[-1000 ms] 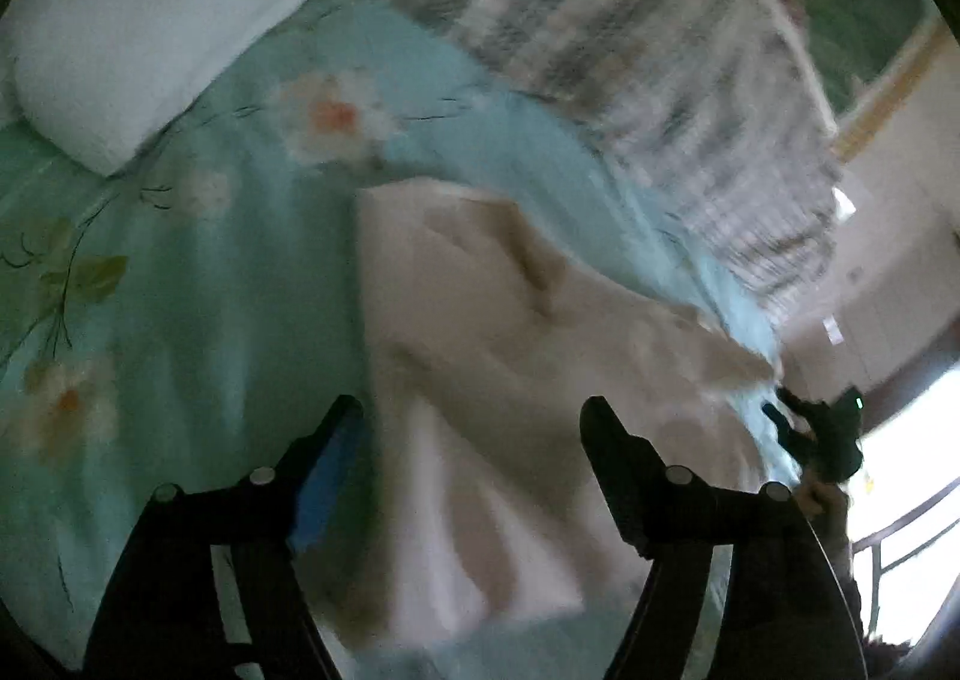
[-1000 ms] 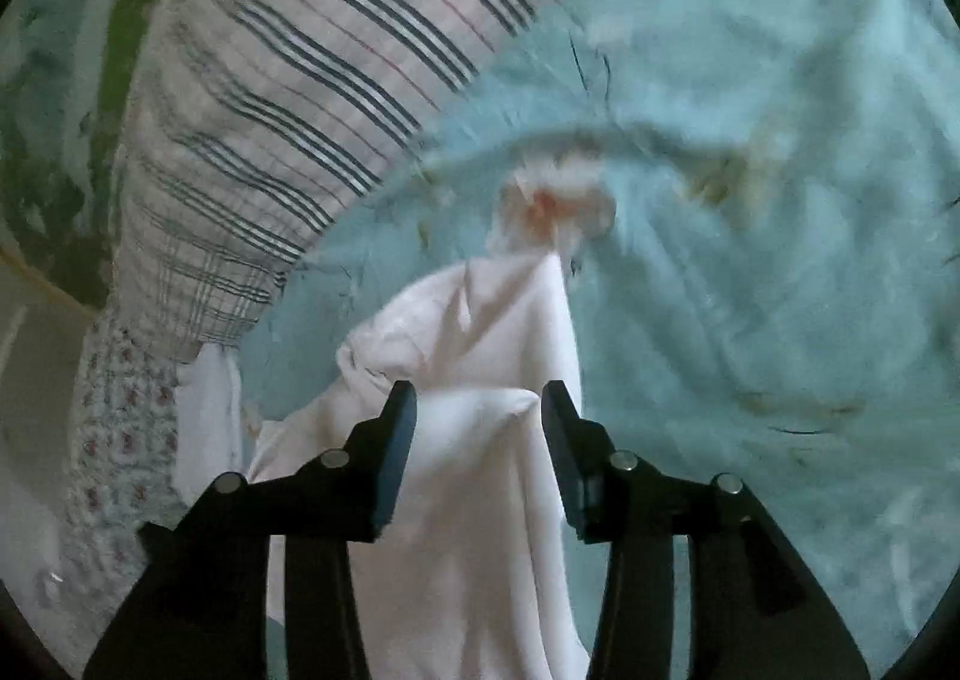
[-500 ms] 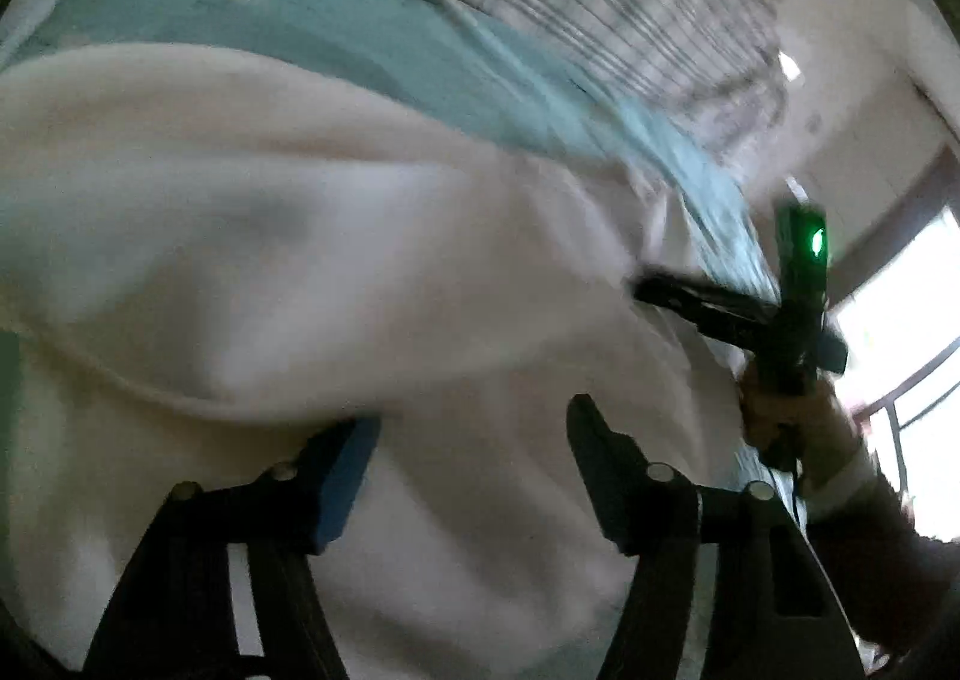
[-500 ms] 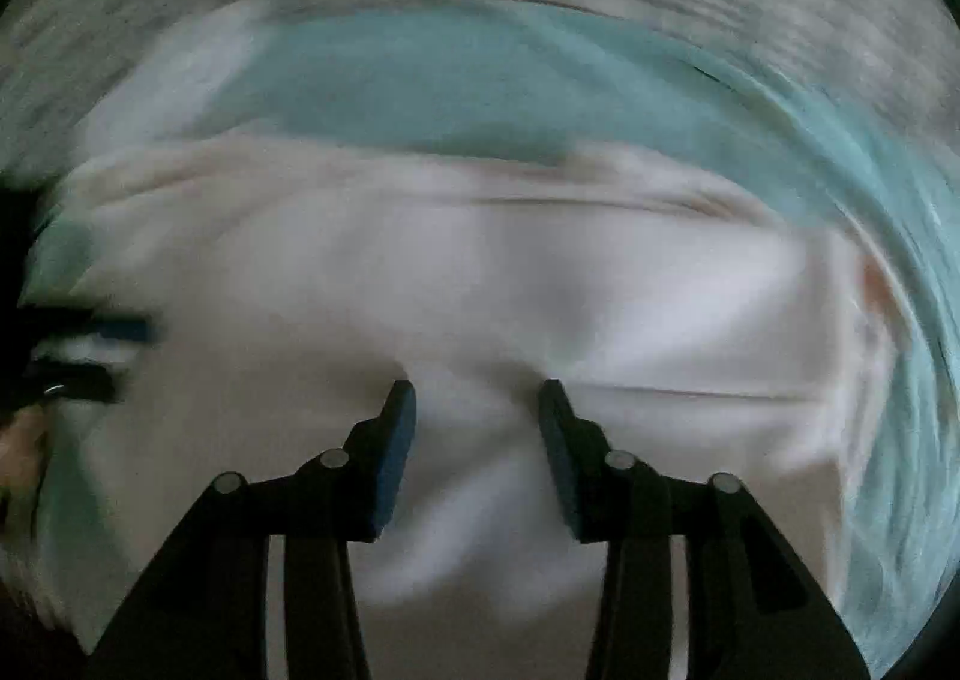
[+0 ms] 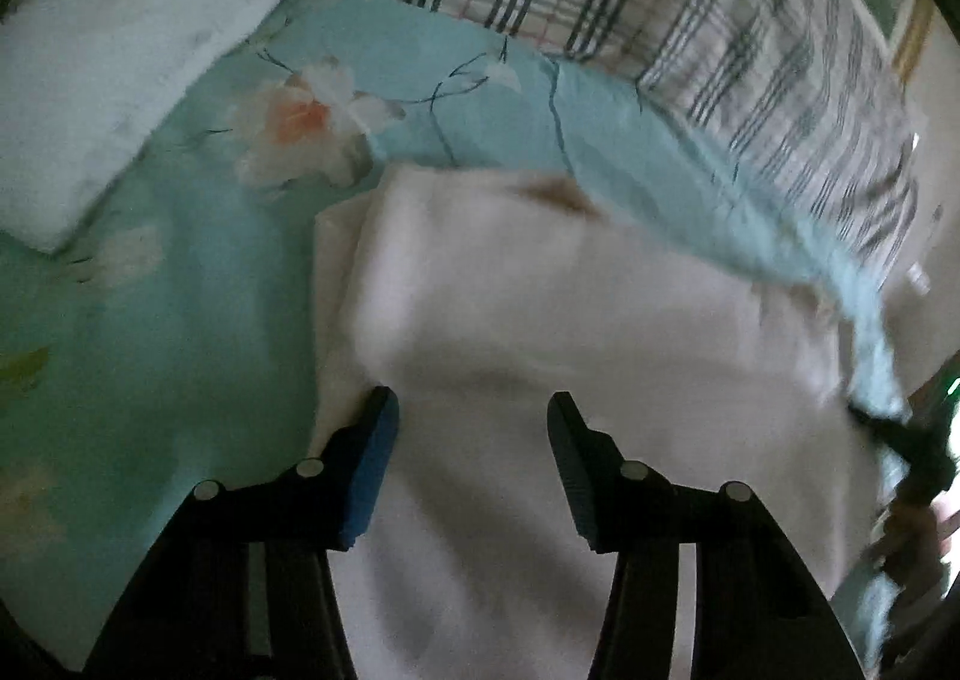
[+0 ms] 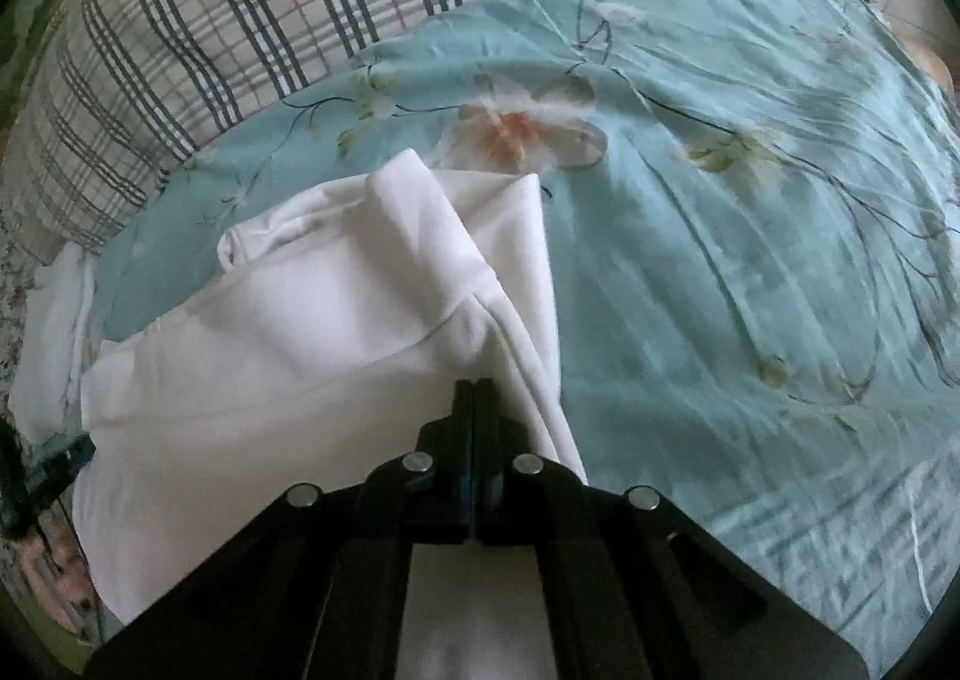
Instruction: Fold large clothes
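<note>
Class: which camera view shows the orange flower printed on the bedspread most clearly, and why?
The right wrist view: the orange flower is sharp there, petals and stems distinct, just beyond the white garment. The left wrist view shows it too, but smeared by motion blur.

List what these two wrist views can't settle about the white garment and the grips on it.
- Left wrist: white garment is motion-blurred; folds and hems unreadable.
- Left wrist: left gripper has been closing, jaws apart; contact with the cloth unclear.
- Right wrist: right gripper is shut at a garment fold; its own fingers hide how much cloth is pinched.
- Both views: near garment edge cut off by the frame bottom.
</note>
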Tool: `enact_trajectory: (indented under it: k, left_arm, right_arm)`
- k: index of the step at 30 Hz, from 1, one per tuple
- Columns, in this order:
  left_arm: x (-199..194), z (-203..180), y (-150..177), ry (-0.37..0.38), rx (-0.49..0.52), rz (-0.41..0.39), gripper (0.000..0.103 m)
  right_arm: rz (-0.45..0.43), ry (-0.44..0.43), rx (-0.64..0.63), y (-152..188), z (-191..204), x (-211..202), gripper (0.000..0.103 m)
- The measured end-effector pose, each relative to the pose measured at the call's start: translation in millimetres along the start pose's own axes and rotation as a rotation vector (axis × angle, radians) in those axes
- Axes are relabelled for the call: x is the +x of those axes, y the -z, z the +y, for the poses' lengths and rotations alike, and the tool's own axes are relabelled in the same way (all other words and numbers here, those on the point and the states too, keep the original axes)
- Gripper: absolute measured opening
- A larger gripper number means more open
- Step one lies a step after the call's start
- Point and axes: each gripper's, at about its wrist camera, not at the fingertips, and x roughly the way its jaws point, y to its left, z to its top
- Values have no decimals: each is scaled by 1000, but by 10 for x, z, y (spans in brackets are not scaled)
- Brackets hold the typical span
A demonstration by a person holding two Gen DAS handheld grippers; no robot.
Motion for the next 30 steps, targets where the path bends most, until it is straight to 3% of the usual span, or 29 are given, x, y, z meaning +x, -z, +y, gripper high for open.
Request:
enact_trajectory:
  k: [3, 7, 9, 10, 12, 14, 18, 20, 28, 30]
  left_arm:
    - [-251, 66, 176, 30, -34, 18, 55]
    - [-708, -209, 518, 230, -66, -8, 61]
    - [-801, -382, 708, 292, -36, -1, 64]
    - [-779, -462, 746, 288, -24, 8, 65]
    - [-708, -521, 913, 208, -8, 32, 65]
    - [-586, -378, 1094, 116, -67, 85, 64]
    - [-693, -256, 1236, 135, -124, 62, 63]
    - [-699, -241, 1234, 130, -143, 67, 63]
    - [-813, -206, 1394, 265, -345, 57, 84]
    - [-773, -221, 1401, 275, -387, 45, 85]
  right_arm:
    - [4, -21, 14, 81, 126, -106, 3]
    - [-3, -135, -52, 338, 430, -380, 4]
    - [31, -206, -99, 511, 597, -404, 5]
    - [56, -219, -111, 593, 625, -386, 5]
    - [94, -185, -122, 726, 630, -307, 5]
    - [90, -188, -83, 818, 495, -285, 1]
    - [57, -162, -26, 882, 315, -443, 0]
    - [44, -88, -28, 923, 293, -516, 0]
    - [-20, -168, 6, 1024, 304, -925, 6]
    - [-30, -195, 10, 1035, 362, -998, 16]
